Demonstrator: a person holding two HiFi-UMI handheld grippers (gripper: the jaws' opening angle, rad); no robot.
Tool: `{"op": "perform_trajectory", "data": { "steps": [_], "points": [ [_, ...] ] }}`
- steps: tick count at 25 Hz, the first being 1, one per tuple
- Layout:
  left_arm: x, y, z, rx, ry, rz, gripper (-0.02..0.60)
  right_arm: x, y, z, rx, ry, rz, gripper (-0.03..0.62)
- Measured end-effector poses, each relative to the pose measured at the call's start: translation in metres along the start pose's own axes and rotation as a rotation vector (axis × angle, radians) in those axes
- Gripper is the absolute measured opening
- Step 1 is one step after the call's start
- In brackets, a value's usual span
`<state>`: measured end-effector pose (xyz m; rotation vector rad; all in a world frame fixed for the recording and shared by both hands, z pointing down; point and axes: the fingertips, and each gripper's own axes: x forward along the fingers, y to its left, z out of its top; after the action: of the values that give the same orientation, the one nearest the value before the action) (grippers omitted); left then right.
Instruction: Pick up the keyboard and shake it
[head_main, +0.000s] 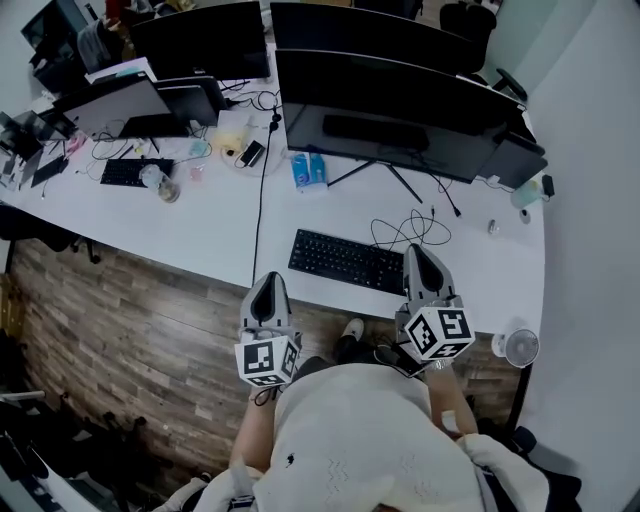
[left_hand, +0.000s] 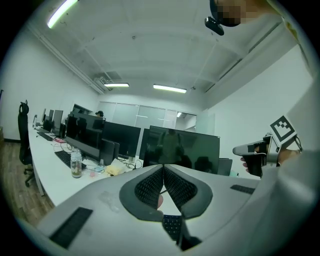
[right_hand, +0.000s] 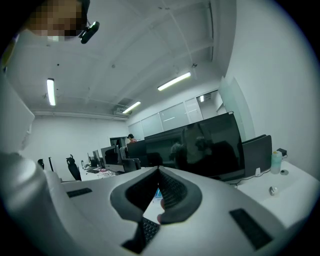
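left gripper (left_hand: 162, 169) jaws shut tip to tip, nothing in them. right gripper (right_hand: 158, 171) the same, closed and empty. both are over the front edge of the desk (head_main: 200, 235). keyboard (head_main: 345, 260) lies flat on the desk between them, unheld. left gripper is apart at its left, right gripper's tip is by its right end. monitor (head_main: 400, 110) behind.

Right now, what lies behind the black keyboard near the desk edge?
A looped black cable, then a wide monitor on splayed legs. The right hand-held gripper covers the keyboard at its right end.
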<state>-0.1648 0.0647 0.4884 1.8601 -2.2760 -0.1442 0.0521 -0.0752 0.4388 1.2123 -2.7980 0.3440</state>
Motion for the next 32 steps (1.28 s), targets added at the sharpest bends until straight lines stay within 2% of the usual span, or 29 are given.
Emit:
{"op": "perform_trajectory", "data": {
  "steps": [8, 12, 15, 25, 32],
  "points": [
    [0.049, -0.027, -0.001, 0.007, -0.003, -0.029, 0.017, 0.025, -0.042, 0.013, -0.025, 0.004, 0.001, 0.002],
    [0.058, -0.029, -0.008, -0.011, 0.017, -0.035, 0.017, 0.028, -0.048, 0.011, -0.025, -0.003, -0.001, 0.002],
    [0.067, -0.03, -0.011, 0.008, 0.032, -0.077, 0.017, 0.028, -0.049, 0.013, -0.025, -0.023, -0.001, 0.002],
    [0.105, -0.04, -0.018, 0.058, 0.085, -0.251, 0.017, 0.017, -0.073, -0.003, 0.014, 0.013, -0.121, 0.005],
    [0.125, -0.03, -0.032, 0.072, 0.144, -0.292, 0.017, 0.019, -0.082, -0.018, 0.039, 0.043, -0.186, 0.014]
  ]
}}
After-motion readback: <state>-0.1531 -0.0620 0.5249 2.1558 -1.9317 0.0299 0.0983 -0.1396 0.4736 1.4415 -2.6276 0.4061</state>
